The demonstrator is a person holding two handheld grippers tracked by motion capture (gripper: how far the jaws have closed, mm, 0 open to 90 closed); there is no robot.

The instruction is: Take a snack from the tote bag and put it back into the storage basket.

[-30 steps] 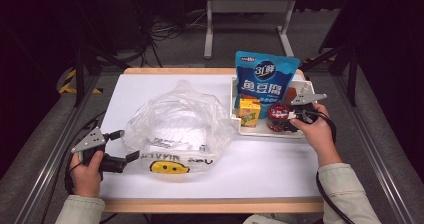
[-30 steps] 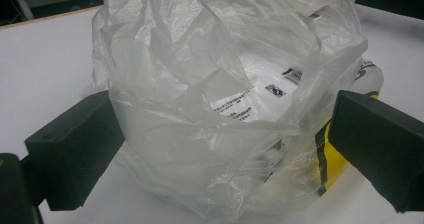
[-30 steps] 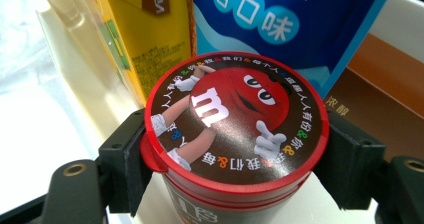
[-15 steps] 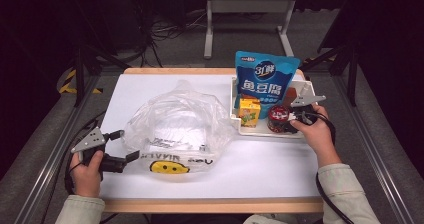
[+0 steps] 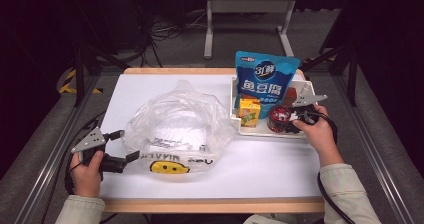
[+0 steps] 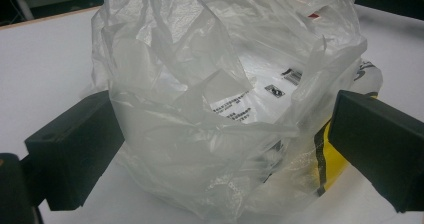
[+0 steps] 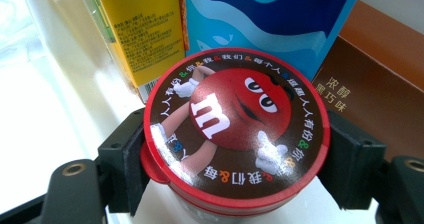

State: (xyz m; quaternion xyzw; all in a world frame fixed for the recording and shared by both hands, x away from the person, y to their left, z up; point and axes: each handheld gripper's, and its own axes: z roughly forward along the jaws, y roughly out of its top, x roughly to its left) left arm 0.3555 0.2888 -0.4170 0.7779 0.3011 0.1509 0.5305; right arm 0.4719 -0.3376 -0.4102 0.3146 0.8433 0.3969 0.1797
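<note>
A clear plastic bag point(image 5: 175, 124) with a yellow smiley print lies crumpled on the white table. My left gripper point(image 5: 126, 145) rests at the bag's near-left corner. Its jaws stand wide open with the bag's bunched edge point(image 6: 200, 84) between them, as the left gripper point(image 6: 225, 149) view shows. At the right, a round red-lidded candy tub point(image 5: 279, 116) stands in a white tray point(image 5: 270, 132). My right gripper point(image 5: 286, 121) is shut on the tub point(image 7: 235, 124), one pad against each side of it, seen up close in the right gripper point(image 7: 239, 156) view.
In the tray, a tall blue snack pouch point(image 5: 265, 81) stands behind the tub and a small yellow drink carton point(image 5: 249, 110) to its left. A brown box point(image 7: 370, 99) sits behind the tub at the tray's right. White table point(image 5: 260, 164) lies bare in front of the tray.
</note>
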